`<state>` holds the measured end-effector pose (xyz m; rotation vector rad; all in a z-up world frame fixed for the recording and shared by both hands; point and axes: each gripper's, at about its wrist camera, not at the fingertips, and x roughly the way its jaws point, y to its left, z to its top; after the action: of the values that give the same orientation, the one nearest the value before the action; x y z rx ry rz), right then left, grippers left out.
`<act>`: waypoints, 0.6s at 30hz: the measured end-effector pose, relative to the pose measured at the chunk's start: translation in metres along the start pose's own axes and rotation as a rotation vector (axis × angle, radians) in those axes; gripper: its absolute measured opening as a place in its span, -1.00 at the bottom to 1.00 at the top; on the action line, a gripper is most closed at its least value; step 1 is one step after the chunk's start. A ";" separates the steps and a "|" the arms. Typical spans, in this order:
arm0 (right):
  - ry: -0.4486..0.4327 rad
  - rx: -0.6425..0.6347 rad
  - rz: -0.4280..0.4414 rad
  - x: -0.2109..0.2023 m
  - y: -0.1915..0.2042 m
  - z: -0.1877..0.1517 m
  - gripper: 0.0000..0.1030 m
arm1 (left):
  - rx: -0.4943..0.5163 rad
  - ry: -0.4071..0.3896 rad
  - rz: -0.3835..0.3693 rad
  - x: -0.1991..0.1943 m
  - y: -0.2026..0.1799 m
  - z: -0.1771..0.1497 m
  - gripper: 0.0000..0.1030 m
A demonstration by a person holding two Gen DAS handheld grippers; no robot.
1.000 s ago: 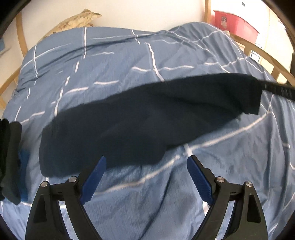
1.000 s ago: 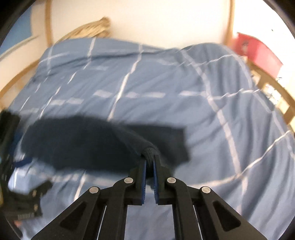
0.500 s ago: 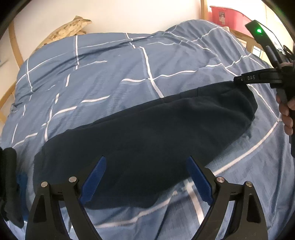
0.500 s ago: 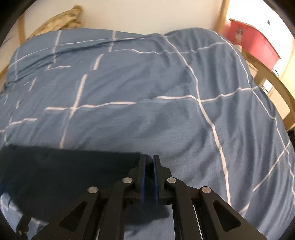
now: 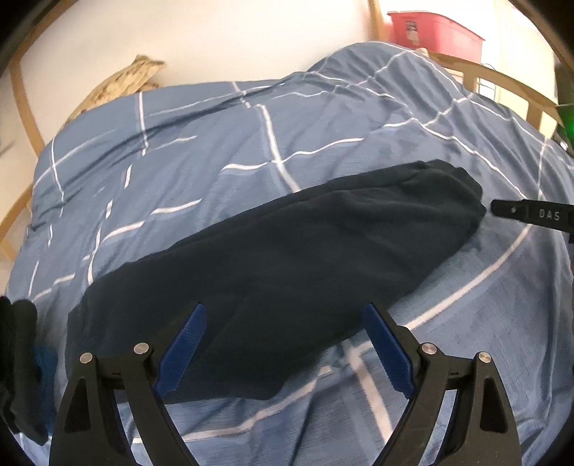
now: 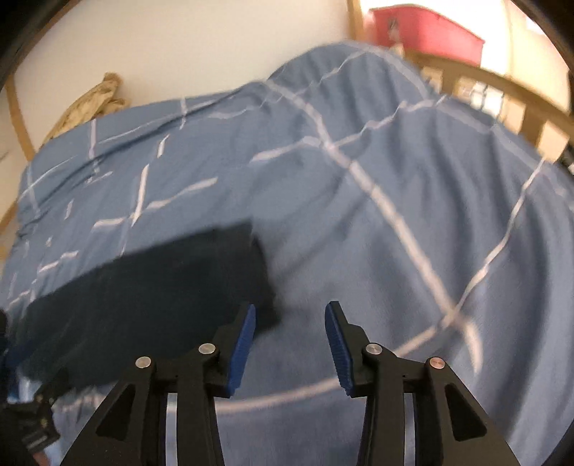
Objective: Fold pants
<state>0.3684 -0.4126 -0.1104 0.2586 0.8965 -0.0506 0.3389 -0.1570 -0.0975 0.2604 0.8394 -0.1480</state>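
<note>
Here, your right gripper (image 6: 290, 344) has its jaws opening, the blue pads (image 6: 244, 347) apart with only duvet showing in the gap; nothing is pinched between them. The near end of the dark navy pants (image 6: 150, 297) lies just to the left of the left-hand pad, and the picture is too blurred to say whether cloth and pad touch. From there the pants stretch away to the left edge of that view, flat on the blue duvet (image 6: 412, 222) with its white grid lines.

Your left gripper (image 5: 283, 355) stands wide, its jaws spread and empty, hovering over the near edge of the pants (image 5: 287, 272). In this view the pants lie as one long folded band running from lower left up to the right, resting on the duvet (image 5: 222, 136). At the band's far right end a black finger of the right gripper (image 5: 527, 215) points in from the frame's edge, its tip just beside the cloth.

Farther out, a dark bundle of other clothing (image 5: 18, 369) sits at the left edge. Beyond the bed you have a white wall (image 5: 233, 39), a curved wooden bed frame (image 5: 502, 82), and a red storage box (image 5: 434, 34) at the upper right.
</note>
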 end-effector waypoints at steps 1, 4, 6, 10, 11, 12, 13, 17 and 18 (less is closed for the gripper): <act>0.013 0.015 0.025 0.004 -0.004 -0.001 -0.34 | 0.012 -0.010 -0.004 -0.001 -0.005 0.001 0.74; 0.021 0.064 0.076 0.015 -0.011 0.001 -0.34 | 0.023 -0.029 0.000 -0.001 -0.009 0.006 0.74; 0.044 0.102 0.119 0.023 -0.015 0.002 -0.34 | 0.023 -0.029 0.008 0.001 -0.009 0.009 0.74; 0.082 0.163 0.169 0.040 -0.021 0.002 -0.34 | 0.014 -0.023 0.019 0.004 -0.008 0.013 0.74; 0.083 0.186 0.191 0.041 -0.023 0.001 -0.34 | 0.014 -0.026 0.025 0.005 -0.009 0.013 0.74; 0.081 0.210 0.215 0.043 -0.025 0.001 -0.34 | 0.014 -0.028 0.035 0.005 -0.009 0.013 0.74; 0.084 0.222 0.225 0.046 -0.026 0.001 -0.34 | 0.016 -0.028 0.045 0.006 -0.009 0.012 0.74; 0.088 0.217 0.259 0.049 -0.019 0.000 -0.63 | 0.009 -0.005 0.051 0.009 -0.009 0.007 0.74; 0.071 0.218 0.253 0.046 -0.019 -0.001 -0.78 | 0.006 -0.002 0.050 0.009 -0.008 0.007 0.74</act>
<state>0.3939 -0.4281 -0.1505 0.5785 0.9239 0.0964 0.3479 -0.1672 -0.1018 0.2862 0.8304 -0.1041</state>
